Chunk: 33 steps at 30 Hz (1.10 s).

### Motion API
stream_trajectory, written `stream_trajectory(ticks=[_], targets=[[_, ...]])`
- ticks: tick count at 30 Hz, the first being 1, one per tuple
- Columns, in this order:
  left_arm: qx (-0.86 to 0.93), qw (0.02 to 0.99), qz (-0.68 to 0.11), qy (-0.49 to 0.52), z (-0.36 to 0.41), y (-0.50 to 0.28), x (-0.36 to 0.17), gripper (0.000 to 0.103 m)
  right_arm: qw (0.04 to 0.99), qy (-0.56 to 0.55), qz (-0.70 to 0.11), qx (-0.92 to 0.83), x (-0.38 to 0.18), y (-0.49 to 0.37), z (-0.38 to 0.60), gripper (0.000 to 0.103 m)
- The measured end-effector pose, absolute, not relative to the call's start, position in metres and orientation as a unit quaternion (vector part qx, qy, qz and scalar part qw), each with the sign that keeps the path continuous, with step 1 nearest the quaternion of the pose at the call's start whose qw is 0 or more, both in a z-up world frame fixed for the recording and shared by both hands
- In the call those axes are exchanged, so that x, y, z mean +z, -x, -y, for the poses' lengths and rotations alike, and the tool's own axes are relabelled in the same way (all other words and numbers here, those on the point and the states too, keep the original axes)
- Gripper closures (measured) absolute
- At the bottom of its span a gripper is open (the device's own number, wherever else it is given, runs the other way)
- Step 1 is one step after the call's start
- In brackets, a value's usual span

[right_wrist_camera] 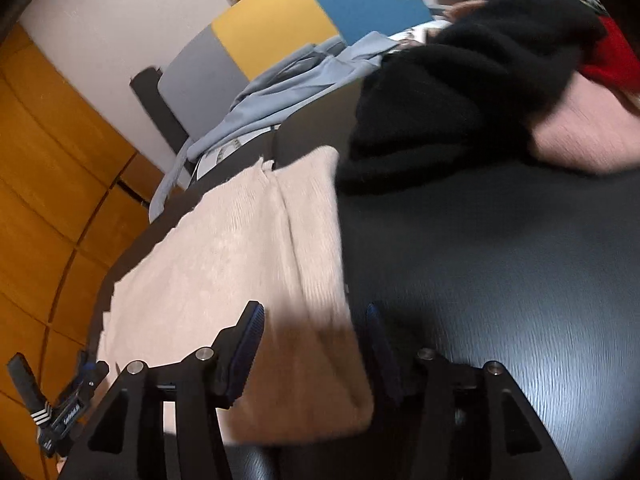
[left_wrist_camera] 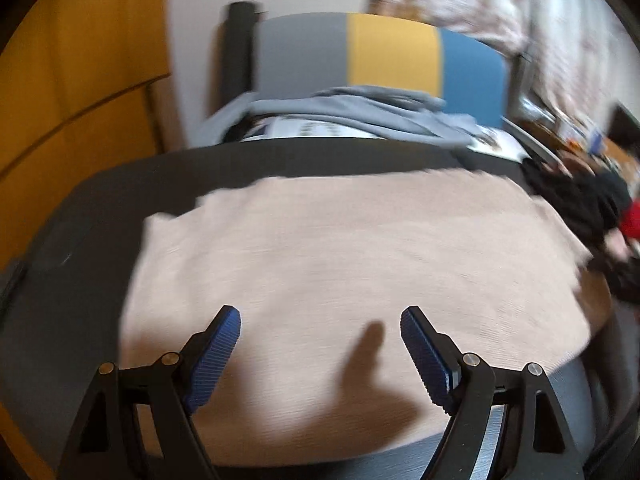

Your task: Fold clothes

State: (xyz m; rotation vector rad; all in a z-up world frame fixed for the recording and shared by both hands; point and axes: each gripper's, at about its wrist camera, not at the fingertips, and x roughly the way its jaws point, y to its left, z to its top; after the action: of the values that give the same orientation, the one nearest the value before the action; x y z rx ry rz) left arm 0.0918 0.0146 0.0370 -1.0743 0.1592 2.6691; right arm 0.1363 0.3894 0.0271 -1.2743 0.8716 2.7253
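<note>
A folded beige knitted garment (left_wrist_camera: pixel 340 260) lies flat on the black table (left_wrist_camera: pixel 80 220). My left gripper (left_wrist_camera: pixel 320 320) hovers over its near edge, blue pads wide apart, with nothing between them; its shadow falls on the cloth. In the right wrist view the beige garment (right_wrist_camera: pixel 240 264) runs away to the upper left. My right gripper (right_wrist_camera: pixel 314 316) stands open astride the garment's near right corner. That edge of the cloth lies between the pads, which do not press on it.
A heap of black clothing (right_wrist_camera: pixel 460 92), a pink piece (right_wrist_camera: pixel 580 132) and a red one (right_wrist_camera: pixel 612 60) sits at the table's far right. A light blue hoodie (left_wrist_camera: pixel 360 112) lies behind, before a grey, yellow and blue panel (left_wrist_camera: pixel 392 52). Wooden cabinets (left_wrist_camera: pixel 80 80) stand left.
</note>
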Motion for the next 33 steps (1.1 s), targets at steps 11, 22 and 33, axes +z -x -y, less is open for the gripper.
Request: stream_trajectory(ticks=[11, 22, 33], targets=[[0.901, 0.134, -0.079, 0.405, -0.05, -0.098, 0.006, 0.01, -0.085, 0.394, -0.342, 0.848, 0.014, -0.109, -0.39, 0.046], [0.906, 0.131, -0.066, 0.396, -0.044, -0.096, -0.003, 0.007, -0.09, 0.427, -0.297, 0.849, 0.006, -0.093, -0.349, 0.079], [0.907, 0.131, -0.064, 0.395, -0.045, -0.099, -0.004, 0.007, -0.088, 0.416, -0.374, 0.824, 0.002, -0.095, -0.362, 0.084]])
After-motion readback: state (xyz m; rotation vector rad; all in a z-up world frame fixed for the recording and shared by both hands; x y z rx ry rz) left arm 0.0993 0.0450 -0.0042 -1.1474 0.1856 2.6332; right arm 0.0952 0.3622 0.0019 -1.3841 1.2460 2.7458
